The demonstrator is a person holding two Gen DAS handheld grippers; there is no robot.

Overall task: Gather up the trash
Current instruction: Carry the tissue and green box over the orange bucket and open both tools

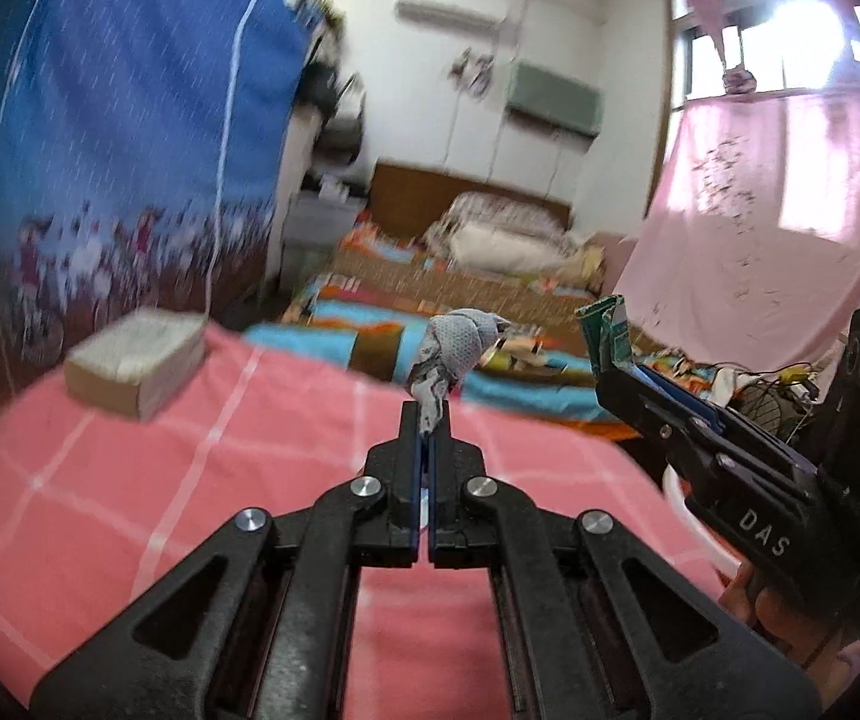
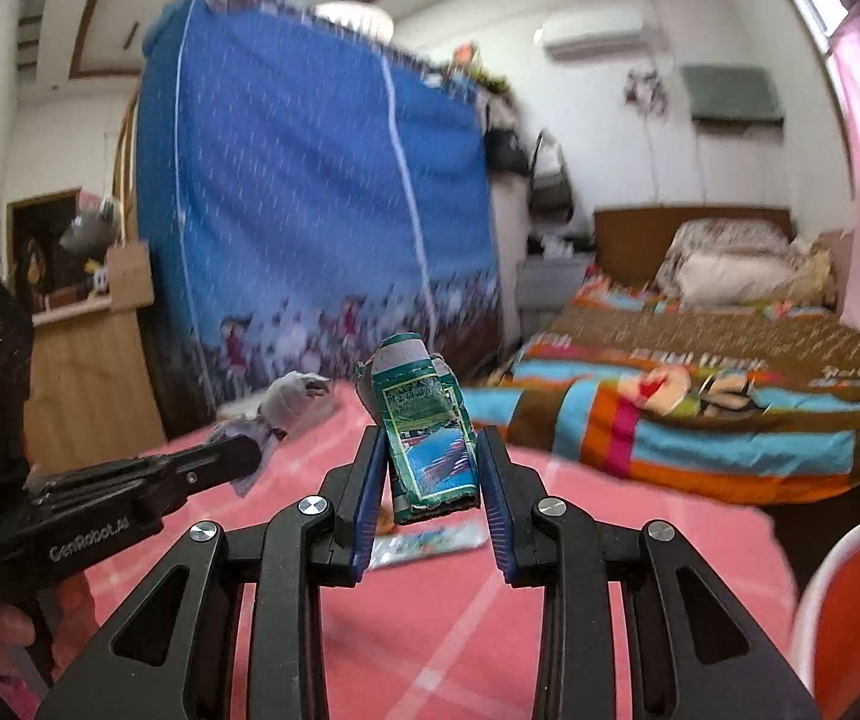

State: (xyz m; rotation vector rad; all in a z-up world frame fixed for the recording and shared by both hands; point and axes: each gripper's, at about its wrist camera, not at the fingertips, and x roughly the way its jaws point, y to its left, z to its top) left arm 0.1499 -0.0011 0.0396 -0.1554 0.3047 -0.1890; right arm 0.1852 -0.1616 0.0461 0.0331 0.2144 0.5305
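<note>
My left gripper (image 1: 430, 420) is shut on a crumpled grey tissue wad (image 1: 454, 354) and holds it above the pink checked table (image 1: 190, 480). It also shows in the right wrist view (image 2: 250, 456) with the tissue wad (image 2: 292, 399). My right gripper (image 2: 430, 468) is shut on a crushed green carton (image 2: 430, 432), held above the table (image 2: 430, 630). In the left wrist view the right gripper (image 1: 613, 369) and the carton (image 1: 607, 333) show at the right. A flat wrapper (image 2: 430, 543) lies on the table under the right gripper.
A beige box (image 1: 136, 360) sits on the table's far left. A white-rimmed red bin (image 2: 850, 612) stands at the table's right edge. A blue fabric wardrobe (image 2: 310, 210) is behind the table, a bed (image 2: 700, 384) beyond.
</note>
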